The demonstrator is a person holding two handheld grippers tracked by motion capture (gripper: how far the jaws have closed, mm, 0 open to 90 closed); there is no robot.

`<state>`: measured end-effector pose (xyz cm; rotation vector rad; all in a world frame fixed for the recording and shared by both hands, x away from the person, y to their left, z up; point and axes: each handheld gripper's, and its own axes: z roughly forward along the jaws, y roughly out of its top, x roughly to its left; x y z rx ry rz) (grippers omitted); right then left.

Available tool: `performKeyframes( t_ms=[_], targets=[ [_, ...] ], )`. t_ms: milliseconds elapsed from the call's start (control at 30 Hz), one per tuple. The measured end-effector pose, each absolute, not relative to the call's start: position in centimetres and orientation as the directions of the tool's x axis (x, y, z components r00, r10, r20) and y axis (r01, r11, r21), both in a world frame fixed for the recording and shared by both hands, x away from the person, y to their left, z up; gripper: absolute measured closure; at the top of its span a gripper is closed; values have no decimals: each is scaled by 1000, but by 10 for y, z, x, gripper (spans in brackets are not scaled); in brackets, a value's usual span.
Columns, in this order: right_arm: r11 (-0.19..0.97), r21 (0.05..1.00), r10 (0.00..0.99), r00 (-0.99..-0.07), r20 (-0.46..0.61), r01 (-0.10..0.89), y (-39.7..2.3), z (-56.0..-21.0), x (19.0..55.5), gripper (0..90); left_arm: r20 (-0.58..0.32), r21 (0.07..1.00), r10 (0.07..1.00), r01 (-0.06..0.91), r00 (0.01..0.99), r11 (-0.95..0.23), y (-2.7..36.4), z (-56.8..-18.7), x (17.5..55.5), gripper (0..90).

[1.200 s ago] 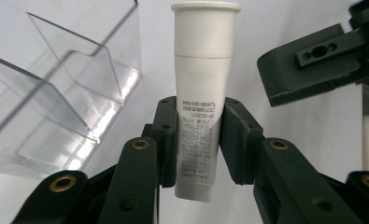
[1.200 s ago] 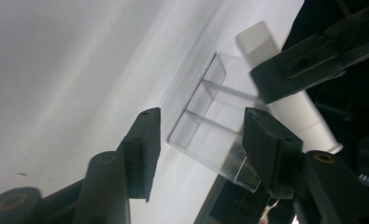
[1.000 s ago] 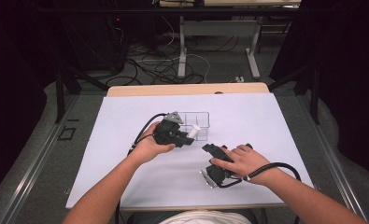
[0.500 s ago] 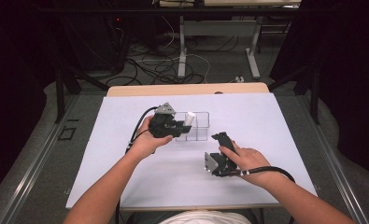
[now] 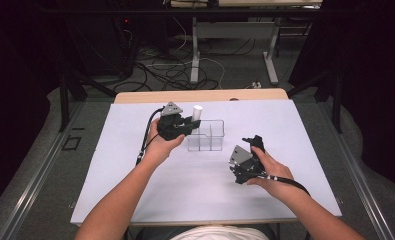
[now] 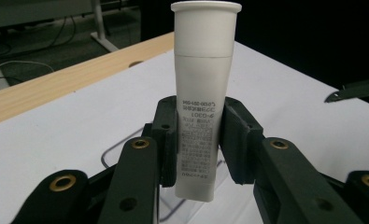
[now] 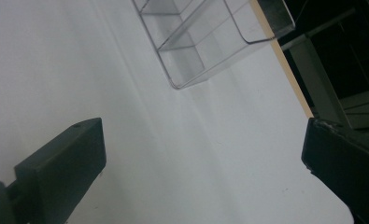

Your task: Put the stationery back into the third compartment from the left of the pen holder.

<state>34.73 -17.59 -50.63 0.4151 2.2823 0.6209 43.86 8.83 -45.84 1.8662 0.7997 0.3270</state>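
white plastic tube [image 6: 204,93] with tiny print on it stands upright, cap end up, clamped between the left gripper [image 6: 197,140] pads. in the high view that gripper [image 5: 177,125] holds it just over the left end of the clear divided organizer [image 5: 207,136] on the white table cover [image 5: 135,200]. right gripper [image 5: 250,152] sits off to the organizer's right, jaws just swung wide apart, nothing between them, only table under it.
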Motion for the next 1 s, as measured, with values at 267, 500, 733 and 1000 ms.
performKeyframes(
  t_ms=[267,500,733,1000],
  targets=[
    [738,647,596,-634,-493,191,-196,-513,352,0,-164,911,670,371,724,-178,60,-460,439,694],
    [674,698,673,-592,-443,243,-212,-513,356,0,-198,908,685,395,701,-142,34,-472,439,694],
    [649,715,695,-584,-419,259,-218,-512,357,4,-200,908,694,397,692,-135,18,-483,438,695],
    [645,722,694,-589,-415,251,-218,-512,356,13,-174,905,718,397,674,-154,8,-492,438,696]
  ],
)
